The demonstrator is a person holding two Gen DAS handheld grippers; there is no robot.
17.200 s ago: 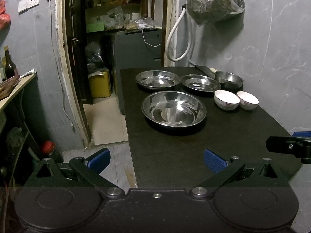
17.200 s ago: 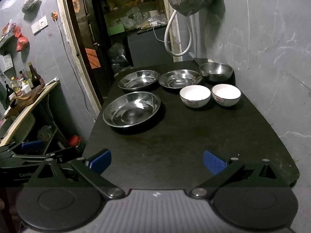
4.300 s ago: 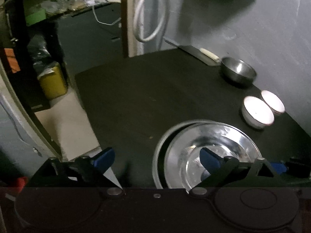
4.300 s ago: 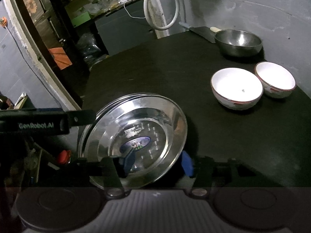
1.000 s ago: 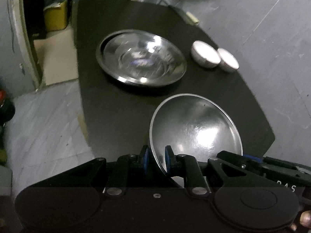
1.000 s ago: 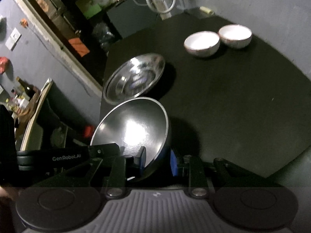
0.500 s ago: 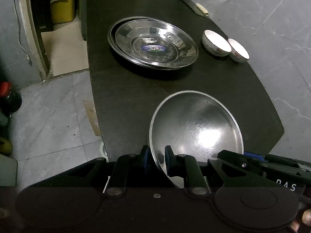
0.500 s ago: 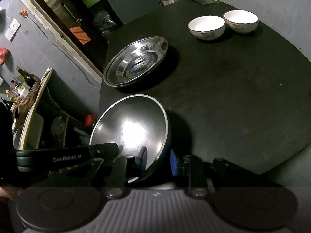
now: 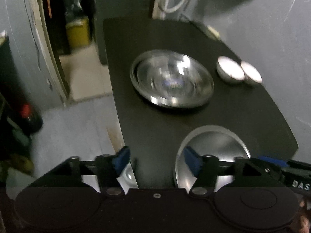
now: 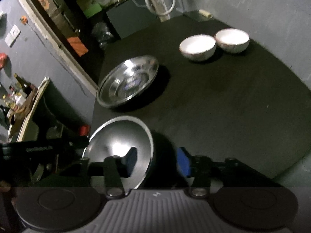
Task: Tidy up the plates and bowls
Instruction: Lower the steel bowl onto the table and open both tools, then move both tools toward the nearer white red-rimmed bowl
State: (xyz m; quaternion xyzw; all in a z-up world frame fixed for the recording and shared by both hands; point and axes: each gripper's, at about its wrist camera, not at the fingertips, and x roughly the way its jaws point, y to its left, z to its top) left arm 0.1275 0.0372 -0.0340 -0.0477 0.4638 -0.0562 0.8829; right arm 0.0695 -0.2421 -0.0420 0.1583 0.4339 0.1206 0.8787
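We have the round polished steel bowl (image 10: 118, 147) resting at the black worktop's (image 10: 223, 104) near edge. Both hand-held grippers have just been opening: right hand-held gripper (image 10: 156, 163) straddles its rim loosely, left hand-held gripper (image 9: 156, 160) gapes beside it, nothing between.

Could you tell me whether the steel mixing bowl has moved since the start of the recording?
Yes. The steel mixing bowl stood at the far end of the table beside the wall; now it sits at the near edge, nearer than the stacked plates.
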